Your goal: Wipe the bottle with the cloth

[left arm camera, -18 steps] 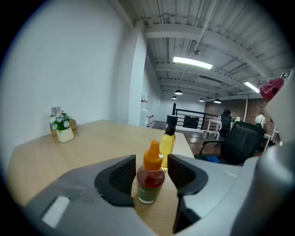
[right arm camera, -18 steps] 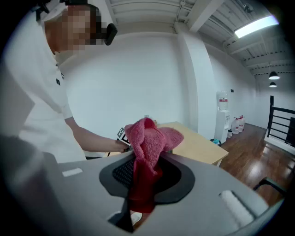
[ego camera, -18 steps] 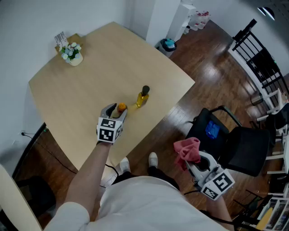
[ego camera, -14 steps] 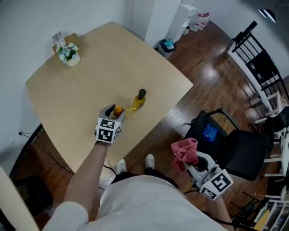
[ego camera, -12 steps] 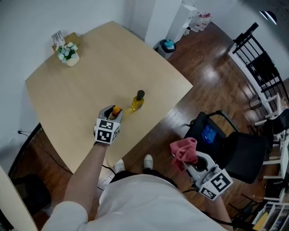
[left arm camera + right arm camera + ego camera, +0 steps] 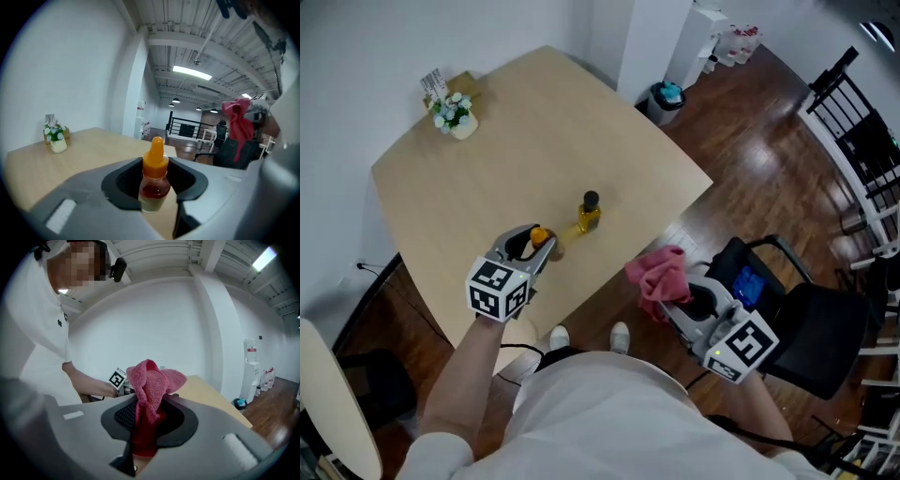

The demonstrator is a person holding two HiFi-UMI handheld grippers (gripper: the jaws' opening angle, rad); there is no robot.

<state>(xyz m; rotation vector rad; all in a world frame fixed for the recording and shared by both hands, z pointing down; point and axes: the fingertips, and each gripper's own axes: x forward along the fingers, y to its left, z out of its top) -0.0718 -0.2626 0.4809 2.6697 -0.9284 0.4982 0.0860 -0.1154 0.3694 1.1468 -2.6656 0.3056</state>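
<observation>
A small bottle (image 6: 153, 180) with an orange dropper cap and reddish liquid stands upright between the jaws of my left gripper (image 6: 155, 190), which is shut on it. In the head view that bottle (image 6: 539, 236) and the left gripper (image 6: 534, 242) are over the table's near edge. My right gripper (image 6: 148, 427) is shut on a pink cloth (image 6: 151, 383) that bunches up above the jaws. Seen from the head, the right gripper (image 6: 678, 302) holds the cloth (image 6: 655, 275) off the table, to the right of the bottle and apart from it.
A second bottle (image 6: 588, 213), yellow with a black cap, stands on the wooden table (image 6: 487, 169) just beyond the left gripper. A small flower pot (image 6: 454, 117) sits at the far corner. A black chair (image 6: 792, 314) is at the right, a bin (image 6: 667, 96) beyond the table.
The right gripper has carried the pink cloth up and left, closer to the table's edge. The left gripper with the orange-capped bottle has come nearer to the camera.
</observation>
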